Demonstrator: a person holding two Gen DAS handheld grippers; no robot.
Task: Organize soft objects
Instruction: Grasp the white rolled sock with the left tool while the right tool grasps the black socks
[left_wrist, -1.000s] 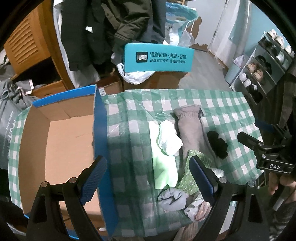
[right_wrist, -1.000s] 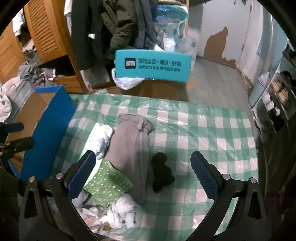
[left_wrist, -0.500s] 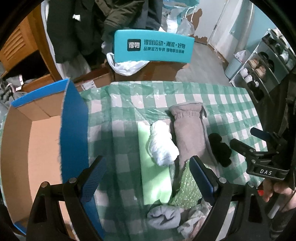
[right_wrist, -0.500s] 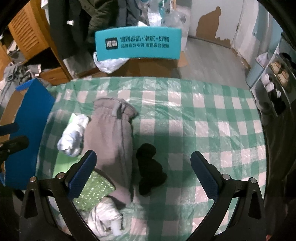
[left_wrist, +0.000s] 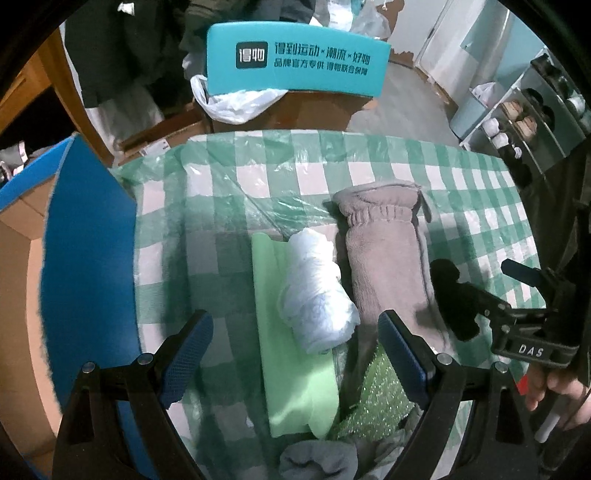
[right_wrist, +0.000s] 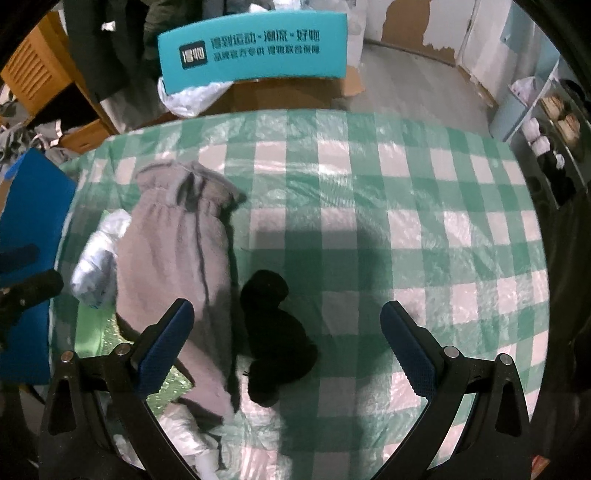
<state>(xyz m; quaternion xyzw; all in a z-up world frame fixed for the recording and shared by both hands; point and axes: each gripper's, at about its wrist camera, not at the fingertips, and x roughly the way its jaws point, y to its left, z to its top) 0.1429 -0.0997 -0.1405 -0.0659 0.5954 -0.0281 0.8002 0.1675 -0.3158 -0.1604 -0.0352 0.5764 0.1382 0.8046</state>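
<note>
Soft items lie in a pile on the green checked tablecloth (left_wrist: 229, 177). A white rolled cloth (left_wrist: 317, 291) rests on a light green folded cloth (left_wrist: 291, 376). Beside it lie a grey fleece piece (left_wrist: 388, 258), a glittery green item (left_wrist: 373, 402) and a black sock (left_wrist: 452, 299). My left gripper (left_wrist: 295, 354) is open, just above the white roll and green cloth. My right gripper (right_wrist: 286, 347) is open, straddling the black sock (right_wrist: 273, 332), with the grey fleece (right_wrist: 177, 251) to its left.
An open blue cardboard box (left_wrist: 85, 266) stands at the table's left edge. A teal box (left_wrist: 295, 62) and hanging coats are beyond the far edge. A shoe rack (left_wrist: 535, 107) stands at the right. More grey and white cloths (left_wrist: 317, 461) lie at the near edge.
Both grippers moved forward and down toward the pile. The left one swung right, away from the blue box, over the white roll. The right one closed in over the black sock.
</note>
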